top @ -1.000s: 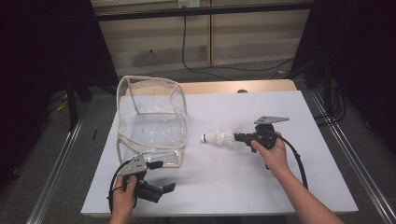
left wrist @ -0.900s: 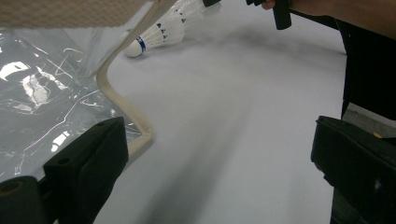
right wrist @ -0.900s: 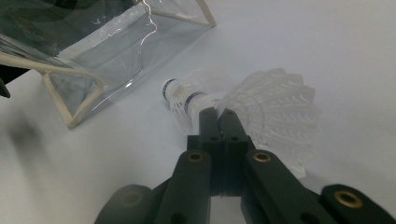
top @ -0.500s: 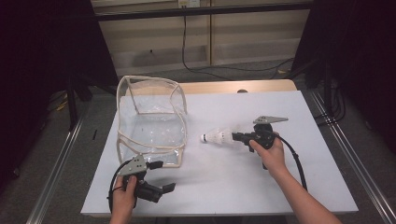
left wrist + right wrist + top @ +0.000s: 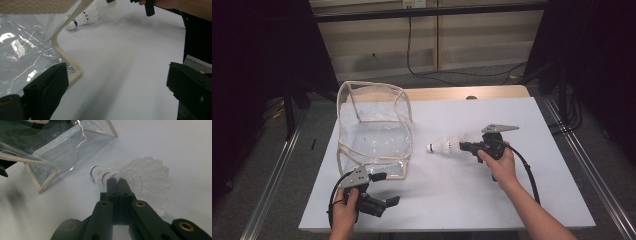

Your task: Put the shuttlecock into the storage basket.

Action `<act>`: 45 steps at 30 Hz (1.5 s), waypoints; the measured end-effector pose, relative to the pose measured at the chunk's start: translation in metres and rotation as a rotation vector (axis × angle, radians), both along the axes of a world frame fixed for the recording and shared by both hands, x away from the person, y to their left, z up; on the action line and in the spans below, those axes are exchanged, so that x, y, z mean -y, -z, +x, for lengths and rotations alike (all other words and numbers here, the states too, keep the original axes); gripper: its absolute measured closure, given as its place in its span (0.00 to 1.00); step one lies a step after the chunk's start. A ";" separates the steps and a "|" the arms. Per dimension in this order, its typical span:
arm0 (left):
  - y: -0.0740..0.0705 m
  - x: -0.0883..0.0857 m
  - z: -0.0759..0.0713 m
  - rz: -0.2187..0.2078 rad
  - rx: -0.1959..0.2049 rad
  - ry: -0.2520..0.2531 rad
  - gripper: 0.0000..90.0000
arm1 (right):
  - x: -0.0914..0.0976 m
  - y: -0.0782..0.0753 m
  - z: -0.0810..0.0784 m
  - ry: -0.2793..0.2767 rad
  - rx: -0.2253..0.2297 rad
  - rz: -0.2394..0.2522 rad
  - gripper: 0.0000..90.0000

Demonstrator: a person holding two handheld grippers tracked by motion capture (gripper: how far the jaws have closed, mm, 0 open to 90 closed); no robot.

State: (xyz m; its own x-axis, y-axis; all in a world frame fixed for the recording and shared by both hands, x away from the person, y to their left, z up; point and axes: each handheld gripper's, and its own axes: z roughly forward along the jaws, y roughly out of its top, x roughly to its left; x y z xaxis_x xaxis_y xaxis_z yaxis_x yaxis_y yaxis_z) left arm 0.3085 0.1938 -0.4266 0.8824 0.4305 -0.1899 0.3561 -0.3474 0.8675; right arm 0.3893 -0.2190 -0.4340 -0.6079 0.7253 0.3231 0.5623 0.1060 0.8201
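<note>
Jaws of the right gripper (image 5: 468, 146) pinch the white feathered shuttlecock's (image 5: 445, 146) skirt, cork pointing at 9 o'clock toward the clear plastic bag (image 5: 373, 132). Left gripper (image 5: 112, 82) gapes wide. Best bet: feed it cork-first, nice and level, into the opening.
</note>
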 end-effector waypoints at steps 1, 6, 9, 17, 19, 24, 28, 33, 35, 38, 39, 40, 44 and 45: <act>0.000 0.000 0.000 -0.001 -0.001 -0.001 0.05 | 0.000 0.000 0.000 0.000 0.000 -0.002 1.00; 0.000 0.000 0.000 -0.007 0.000 -0.005 0.05 | -0.002 0.001 0.001 -0.001 0.000 -0.009 1.00; 0.000 0.000 0.000 -0.006 0.001 -0.004 0.05 | -0.003 0.002 0.001 -0.001 0.001 -0.011 1.00; 0.000 0.000 0.000 -0.001 0.000 0.000 0.05 | -0.004 0.004 0.002 -0.004 -0.003 0.002 1.00; 0.000 0.000 0.000 0.000 0.001 0.001 0.05 | -0.005 0.004 0.002 -0.003 -0.004 0.007 1.00; 0.000 0.000 0.000 -0.005 0.000 -0.005 0.05 | -0.007 0.005 0.003 -0.006 -0.007 0.022 1.00; 0.000 0.000 0.000 -0.007 0.001 -0.003 0.05 | -0.008 0.005 0.003 -0.005 -0.007 0.028 1.00; 0.000 0.000 0.000 -0.007 0.002 -0.003 0.05 | -0.009 0.005 0.003 -0.009 -0.005 0.032 1.00; 0.000 0.000 0.000 -0.007 0.002 -0.003 0.05 | -0.009 0.004 0.003 -0.009 -0.003 0.032 1.00; 0.000 0.000 0.000 -0.008 0.002 -0.003 0.05 | -0.010 0.002 0.003 -0.011 -0.001 0.032 1.00; 0.000 0.000 0.000 -0.010 0.001 -0.003 0.05 | -0.010 0.001 0.004 -0.013 0.002 0.031 1.00; 0.000 0.000 0.000 -0.008 0.000 -0.003 0.05 | -0.011 0.001 0.004 -0.015 0.003 0.036 1.00; 0.000 0.000 0.000 -0.007 0.001 -0.002 0.05 | -0.013 0.000 0.004 -0.018 0.005 0.036 1.00; 0.000 0.000 0.000 -0.007 0.002 -0.003 0.05 | -0.014 0.000 0.004 -0.020 0.003 0.029 1.00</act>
